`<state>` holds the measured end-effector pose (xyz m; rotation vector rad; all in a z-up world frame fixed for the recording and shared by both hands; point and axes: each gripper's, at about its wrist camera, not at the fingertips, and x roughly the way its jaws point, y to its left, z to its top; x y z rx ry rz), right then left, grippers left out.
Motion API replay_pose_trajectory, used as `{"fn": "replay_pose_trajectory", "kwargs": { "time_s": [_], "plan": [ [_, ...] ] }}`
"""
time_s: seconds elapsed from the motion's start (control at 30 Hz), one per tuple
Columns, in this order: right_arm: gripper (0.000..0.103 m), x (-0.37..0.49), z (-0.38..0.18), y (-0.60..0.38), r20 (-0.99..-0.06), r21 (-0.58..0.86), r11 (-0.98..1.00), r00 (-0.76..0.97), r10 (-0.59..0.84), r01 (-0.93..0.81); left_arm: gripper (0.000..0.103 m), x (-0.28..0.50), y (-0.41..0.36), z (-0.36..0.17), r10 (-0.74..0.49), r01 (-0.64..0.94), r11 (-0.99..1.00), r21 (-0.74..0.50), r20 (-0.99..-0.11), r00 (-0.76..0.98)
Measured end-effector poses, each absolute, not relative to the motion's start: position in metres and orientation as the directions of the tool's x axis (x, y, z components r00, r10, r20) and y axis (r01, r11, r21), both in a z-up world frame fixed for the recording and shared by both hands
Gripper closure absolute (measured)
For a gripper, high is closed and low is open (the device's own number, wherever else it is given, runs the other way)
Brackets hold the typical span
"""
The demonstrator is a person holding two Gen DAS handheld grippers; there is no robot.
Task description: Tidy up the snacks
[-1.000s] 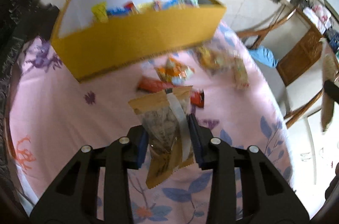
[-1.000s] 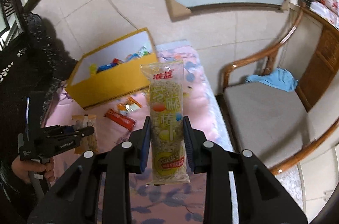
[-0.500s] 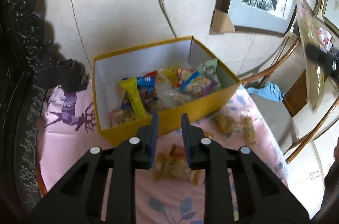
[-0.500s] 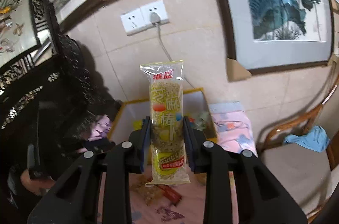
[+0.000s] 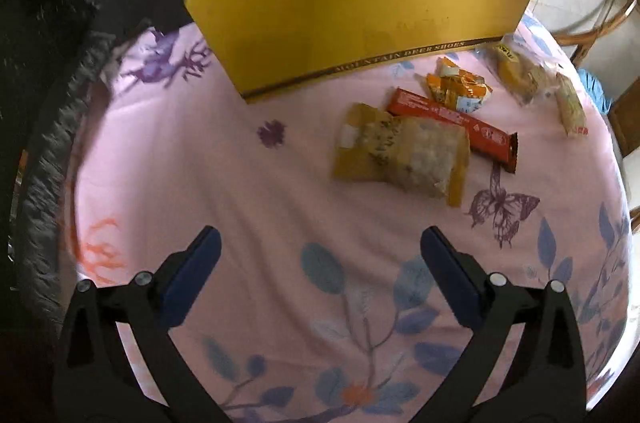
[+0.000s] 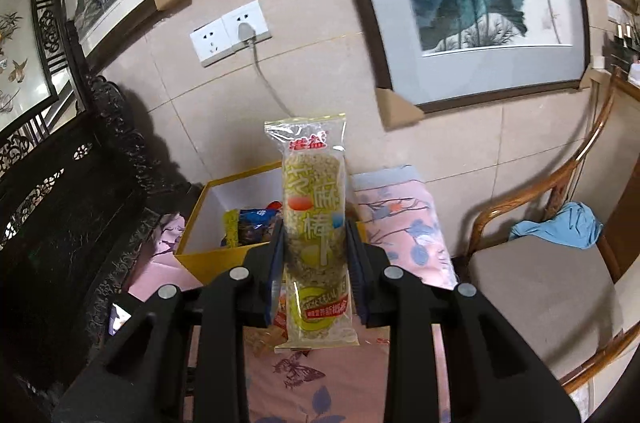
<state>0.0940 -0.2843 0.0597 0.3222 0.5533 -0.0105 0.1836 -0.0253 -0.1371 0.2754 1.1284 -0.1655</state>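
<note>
Since a second ago the left tool (image 5: 316,243) dropped its brown packet (image 5: 402,155) on the bench (image 5: 200,183), jaws opening empty; right tool (image 6: 314,259), pinching the sesame stick pack (image 6: 316,235), should release squarely over the far yellow box (image 6: 212,255).

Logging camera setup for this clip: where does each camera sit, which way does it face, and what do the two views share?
Left wrist: on the left gripper, looking steeply down at the pink tablecloth; loose snacks and the yellow box lie ahead; its jaws are opening with nothing between them.
Right wrist: on the right gripper, looking more level toward the wall, paintings and wooden chair; it is shut on a sesame stick packet.
Shared: the yellow box and the tablecloth.
</note>
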Motion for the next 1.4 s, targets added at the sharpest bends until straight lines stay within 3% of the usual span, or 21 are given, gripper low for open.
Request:
{"fn": "replay_pose_trajectory", "kwargs": {
  "time_s": [0.27,0.37,0.5,0.53,0.6,0.63,0.67,0.87,1.2,1.4],
  "plan": [
    [0.074,0.078,0.076,-0.279,-0.485,0.277,0.958,0.872,0.071,0.077,0.002,0.216,-0.051,-0.155,-0.178,0.220,0.970,-0.108,-0.928,0.327],
    [0.074,0.078,0.077,-0.274,-0.486,0.268,0.961,0.871,0.069,0.073,0.002,0.234,-0.050,-0.167,-0.199,0.106,0.979,-0.175,-0.937,0.287],
    [0.074,0.074,0.080,-0.263,-0.503,0.247,0.968,0.860,0.082,0.052,0.004,0.245,-0.039,-0.177,-0.228,-0.070,0.959,-0.274,-0.895,0.384],
    [0.074,0.073,0.081,-0.260,-0.503,0.247,0.968,0.860,0.092,0.040,0.009,0.244,-0.042,-0.179,-0.229,-0.051,0.961,-0.271,-0.889,0.397],
    [0.074,0.067,0.086,-0.253,-0.499,0.232,0.972,0.861,0.097,0.025,0.039,0.238,-0.058,-0.179,-0.135,0.047,0.991,-0.127,-0.907,0.399],
    [0.074,0.065,0.088,-0.251,-0.497,0.225,0.974,0.862,0.097,0.020,0.050,0.233,-0.060,-0.178,-0.189,0.110,0.981,-0.158,-0.898,0.396],
    [0.074,0.062,0.090,-0.249,-0.495,0.221,0.975,0.863,0.101,0.013,0.053,0.228,-0.057,-0.180,-0.225,0.141,0.973,-0.184,-0.898,0.379],
    [0.074,0.047,0.108,-0.247,-0.463,0.216,0.976,0.881,0.093,0.011,0.064,0.205,-0.032,-0.177,-0.276,0.202,0.954,-0.220,-0.911,0.308],
    [0.074,0.020,0.130,-0.243,-0.394,0.222,0.975,0.914,0.100,-0.011,0.065,0.192,-0.011,-0.142,-0.184,0.248,0.964,-0.094,-0.912,0.368],
    [0.074,0.010,0.138,-0.239,-0.377,0.200,0.980,0.924,0.065,0.012,0.065,0.191,-0.002,-0.126,-0.190,0.251,0.963,-0.098,-0.908,0.374]
  ]
}}
